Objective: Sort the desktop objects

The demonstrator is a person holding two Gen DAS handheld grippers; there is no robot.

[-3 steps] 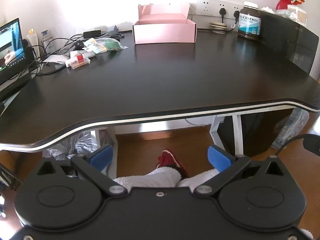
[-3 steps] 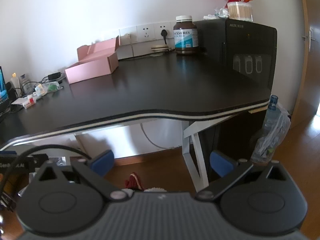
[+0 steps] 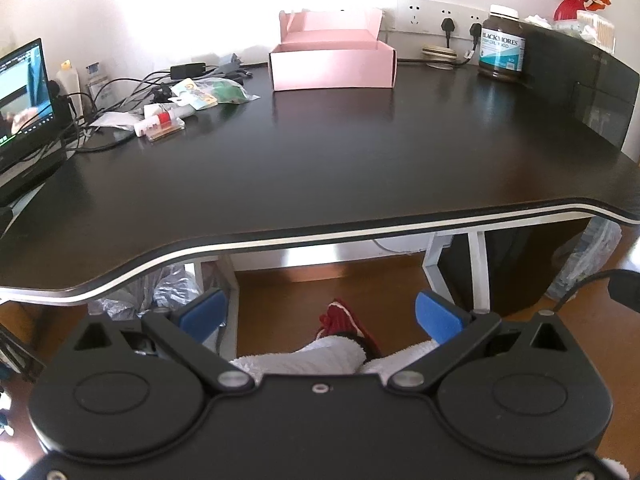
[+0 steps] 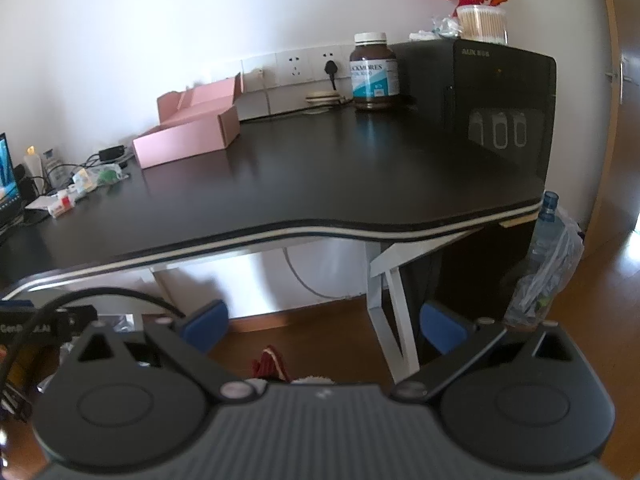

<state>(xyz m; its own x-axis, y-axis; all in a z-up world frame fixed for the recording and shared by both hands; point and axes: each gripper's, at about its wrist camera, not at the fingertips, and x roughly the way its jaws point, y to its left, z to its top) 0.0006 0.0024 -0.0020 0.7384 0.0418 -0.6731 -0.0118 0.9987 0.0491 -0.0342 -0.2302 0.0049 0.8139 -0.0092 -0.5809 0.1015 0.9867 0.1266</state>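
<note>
I've got both grippers low, in front of the desk [image 3: 320, 168] edge, nothing held. Left gripper [image 3: 322, 316]: jaws wide apart, empty. Right gripper [image 4: 324, 326]: same, wide & empty. Pink box [image 3: 332, 64] sits open at the back of the desk near the wall. Small items pile [image 3: 188, 104] — tubes, packets, green pkg — is back-left, beside cables and a laptop [image 3: 24, 104]. Brown supplement bottle [image 3: 502, 50] stands back-right, next to a black appliance [image 4: 500, 112].

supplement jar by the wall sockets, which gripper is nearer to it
Right, though only slightly. The right gripper sits below the desk edge toward the supplement jar's end; the left gripper is further toward the clutter side.
</note>
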